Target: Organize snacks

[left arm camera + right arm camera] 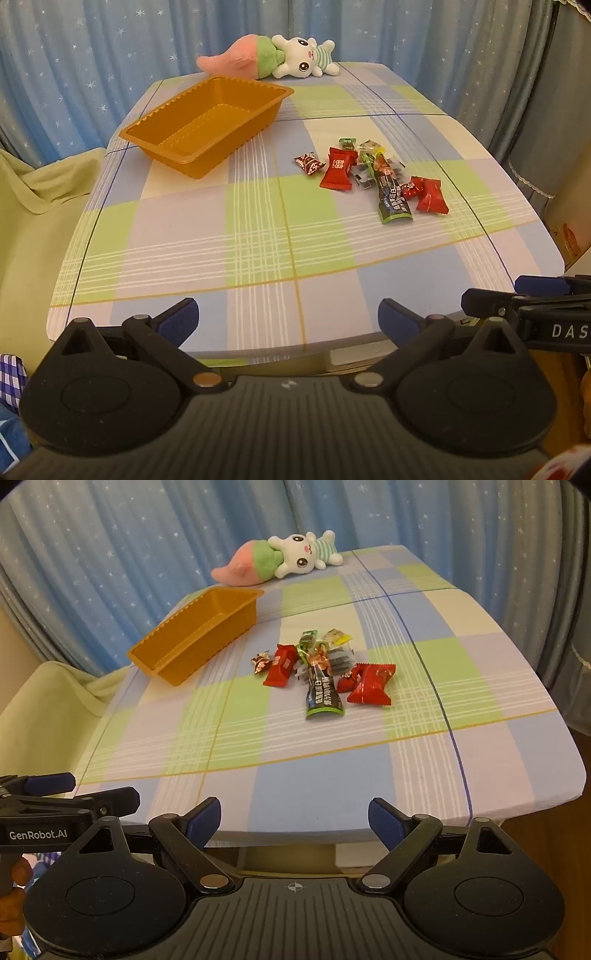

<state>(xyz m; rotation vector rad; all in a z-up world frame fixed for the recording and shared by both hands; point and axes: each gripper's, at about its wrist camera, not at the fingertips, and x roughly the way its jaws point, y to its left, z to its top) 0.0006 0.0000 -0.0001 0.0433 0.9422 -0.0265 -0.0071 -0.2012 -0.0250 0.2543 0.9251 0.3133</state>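
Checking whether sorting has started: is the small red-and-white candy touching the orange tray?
Apart. The left wrist view shows bare tablecloth between the small candy and the orange tray.

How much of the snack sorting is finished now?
Nothing is done yet: the orange tray is empty. Nothing is in hand: the left tool and the right tool are open at the table's near edge. All the snacks lie piled on the tablecloth.

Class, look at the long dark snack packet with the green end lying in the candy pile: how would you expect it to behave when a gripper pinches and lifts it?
The long dark packet looks like thin glossy film, so probably light and somewhat slippery. It is long and flat, so likely to droop if pinched at one end. It overlaps neighbouring candies, which may shift.
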